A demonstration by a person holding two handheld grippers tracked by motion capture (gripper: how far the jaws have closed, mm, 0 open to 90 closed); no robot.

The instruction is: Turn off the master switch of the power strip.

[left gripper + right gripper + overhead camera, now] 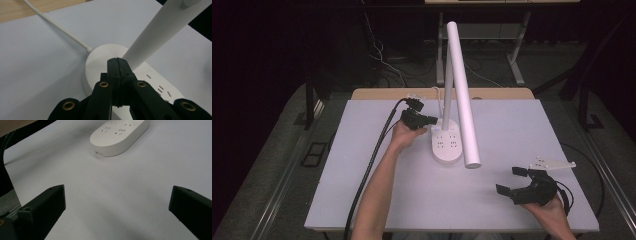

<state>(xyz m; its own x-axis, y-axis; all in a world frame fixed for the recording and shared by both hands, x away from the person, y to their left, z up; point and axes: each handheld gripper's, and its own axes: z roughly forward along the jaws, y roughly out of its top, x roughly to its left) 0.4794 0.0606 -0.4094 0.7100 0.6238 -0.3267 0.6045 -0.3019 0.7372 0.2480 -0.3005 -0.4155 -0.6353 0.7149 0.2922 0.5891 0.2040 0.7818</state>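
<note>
On the white table [377,190] sits a white lamp base [447,145] with sockets, its tube head [462,95] slanting overhead. Behind lie a wooden edge, grey floor, dark desks and cables. No readable writing anywhere. My left gripper [431,120] is pressed closed, empty, at the base's rear; my right gripper [510,181] gapes wide near the front corner.

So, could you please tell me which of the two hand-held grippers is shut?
The left hand-held gripper, at the lamp base: its jaws are pressed together with nothing between them. The right hand-held gripper, near the table's front right corner, has its jaws spread wide.
</note>
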